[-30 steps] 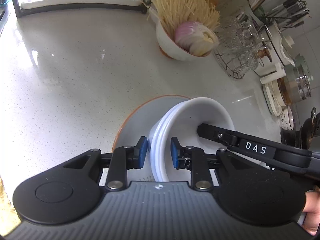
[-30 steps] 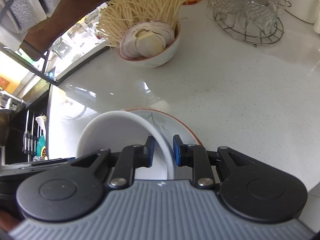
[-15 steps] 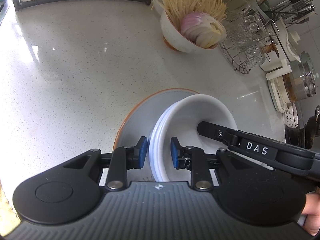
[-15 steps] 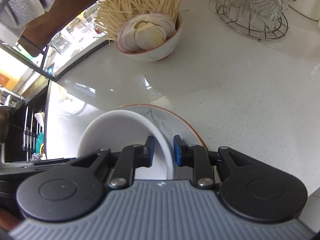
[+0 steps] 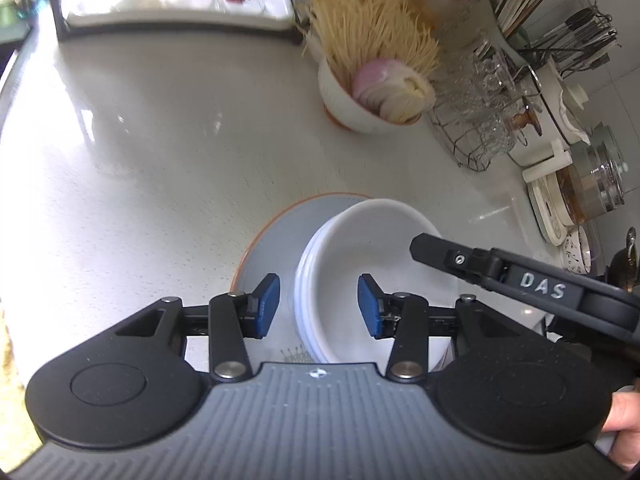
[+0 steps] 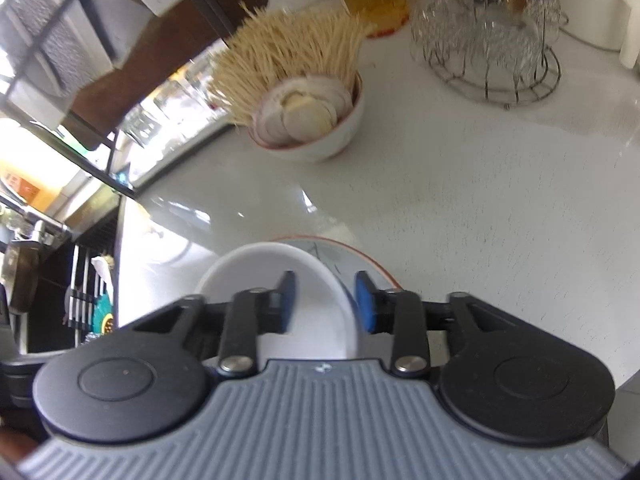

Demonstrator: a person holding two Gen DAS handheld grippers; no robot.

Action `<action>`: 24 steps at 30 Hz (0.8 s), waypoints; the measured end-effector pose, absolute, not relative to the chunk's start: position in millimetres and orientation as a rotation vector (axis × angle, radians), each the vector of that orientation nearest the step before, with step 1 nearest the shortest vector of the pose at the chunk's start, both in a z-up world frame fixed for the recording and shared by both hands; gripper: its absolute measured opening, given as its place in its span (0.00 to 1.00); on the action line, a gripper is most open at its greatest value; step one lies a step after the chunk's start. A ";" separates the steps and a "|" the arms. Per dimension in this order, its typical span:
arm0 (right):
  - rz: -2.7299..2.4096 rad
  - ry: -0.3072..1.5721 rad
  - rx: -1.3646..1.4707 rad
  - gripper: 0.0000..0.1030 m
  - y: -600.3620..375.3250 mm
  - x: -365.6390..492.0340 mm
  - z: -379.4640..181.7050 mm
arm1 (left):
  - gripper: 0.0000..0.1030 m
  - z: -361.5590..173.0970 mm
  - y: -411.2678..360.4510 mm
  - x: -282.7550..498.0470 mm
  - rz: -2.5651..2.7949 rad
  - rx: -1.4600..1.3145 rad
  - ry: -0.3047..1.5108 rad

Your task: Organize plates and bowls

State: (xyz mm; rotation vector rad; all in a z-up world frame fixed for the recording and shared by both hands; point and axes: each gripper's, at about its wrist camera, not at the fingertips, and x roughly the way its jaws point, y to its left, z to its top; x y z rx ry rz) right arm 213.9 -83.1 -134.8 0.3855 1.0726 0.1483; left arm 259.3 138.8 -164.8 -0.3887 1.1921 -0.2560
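A stack of white bowls (image 5: 360, 256) sits on a grey plate with an orange rim (image 5: 276, 240) on the white counter. My left gripper (image 5: 318, 306) is open, its blue pads astride the stack's left rim without touching. My right gripper (image 6: 324, 306) is open too, astride the right rim of the white bowls (image 6: 260, 268), with the plate (image 6: 344, 254) showing beyond. The right gripper's finger also shows in the left wrist view (image 5: 452, 258), over the bowls' right side.
A bowl of noodles and sliced onion (image 5: 376, 92) stands farther back, also in the right wrist view (image 6: 308, 120). A wire rack of glasses (image 5: 476, 120) and utensil holders (image 5: 560, 52) line the right side. A dark-framed tray (image 5: 172, 12) is at the back left.
Both grippers have opened and let go of the bowl stack's rim. The stack now rests on the plate. Both views have shifted a little.
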 end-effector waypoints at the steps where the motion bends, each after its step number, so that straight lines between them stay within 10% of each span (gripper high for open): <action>1: 0.153 1.063 0.383 0.41 -83.9 212.5 -131.8 | 0.48 -161.7 138.9 256.5 -0.250 -0.390 1.183; 24: 0.343 0.790 0.291 0.41 -113.3 136.5 -43.7 | 0.48 -63.1 111.6 161.5 -0.182 -0.253 0.894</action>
